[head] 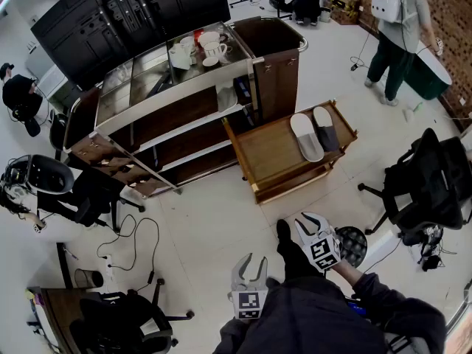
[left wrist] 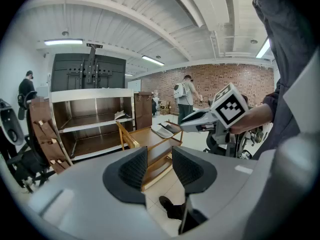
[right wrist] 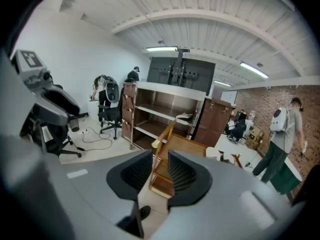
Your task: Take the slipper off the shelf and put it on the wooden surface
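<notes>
Two slippers lie side by side on the wooden cart's top: a white slipper and a grey slipper. They also show in the left gripper view as the white slipper and the grey slipper. A pale flat thing rests on the middle board of the shelf unit; I cannot tell what it is. My left gripper and right gripper hang low over the floor, well short of the cart. Both are open with nothing between their jaws.
Cups stand on the shelf unit's top. A brown cabinet adjoins it. A person with a white backpack stands at the far right. Office chairs sit to the right and left. Cables trail on the floor. My shoe is below.
</notes>
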Demonstrator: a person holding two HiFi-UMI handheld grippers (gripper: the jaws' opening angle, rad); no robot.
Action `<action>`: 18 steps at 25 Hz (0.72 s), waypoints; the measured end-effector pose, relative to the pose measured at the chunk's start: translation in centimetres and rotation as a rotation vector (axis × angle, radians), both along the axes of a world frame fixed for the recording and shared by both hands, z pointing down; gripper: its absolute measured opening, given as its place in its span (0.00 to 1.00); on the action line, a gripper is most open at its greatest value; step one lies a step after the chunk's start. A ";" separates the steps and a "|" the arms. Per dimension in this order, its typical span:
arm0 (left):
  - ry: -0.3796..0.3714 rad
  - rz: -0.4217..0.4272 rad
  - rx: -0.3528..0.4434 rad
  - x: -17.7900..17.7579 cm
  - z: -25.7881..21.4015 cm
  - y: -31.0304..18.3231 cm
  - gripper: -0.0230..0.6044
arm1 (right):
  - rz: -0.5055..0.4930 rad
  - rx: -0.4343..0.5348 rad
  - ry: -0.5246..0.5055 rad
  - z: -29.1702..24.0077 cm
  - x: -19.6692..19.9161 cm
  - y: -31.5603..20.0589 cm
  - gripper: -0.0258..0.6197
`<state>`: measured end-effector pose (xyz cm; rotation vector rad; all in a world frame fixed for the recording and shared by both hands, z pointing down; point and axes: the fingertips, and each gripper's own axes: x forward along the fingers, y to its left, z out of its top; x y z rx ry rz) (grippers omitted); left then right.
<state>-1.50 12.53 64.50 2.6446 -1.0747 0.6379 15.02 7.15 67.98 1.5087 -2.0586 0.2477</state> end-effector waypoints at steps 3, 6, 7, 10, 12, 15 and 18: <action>-0.001 -0.002 -0.008 3.4 0.4 -5.2 0.32 | 0.052 -0.036 0.038 3.2 7.5 -7.9 0.18; -0.006 0.004 -0.023 7.0 0.8 -11.0 0.32 | 0.122 -0.086 0.071 6.3 15.1 -16.0 0.19; -0.007 0.003 -0.032 8.1 0.7 -12.9 0.32 | 0.145 -0.111 0.077 7.5 17.4 -18.3 0.20; -0.017 -0.016 -0.044 11.0 0.1 -17.9 0.32 | 0.196 -0.185 0.104 11.1 23.4 -24.6 0.22; -0.036 -0.027 -0.046 12.5 -0.4 -20.6 0.32 | 0.220 -0.232 0.133 13.6 26.7 -28.0 0.22; -0.064 -0.048 -0.056 13.9 -0.7 -23.2 0.32 | 0.253 -0.328 0.163 18.2 30.5 -31.2 0.26; -0.088 -0.069 -0.072 14.1 -1.0 -24.8 0.32 | 0.282 -0.496 0.133 22.8 31.8 -31.3 0.25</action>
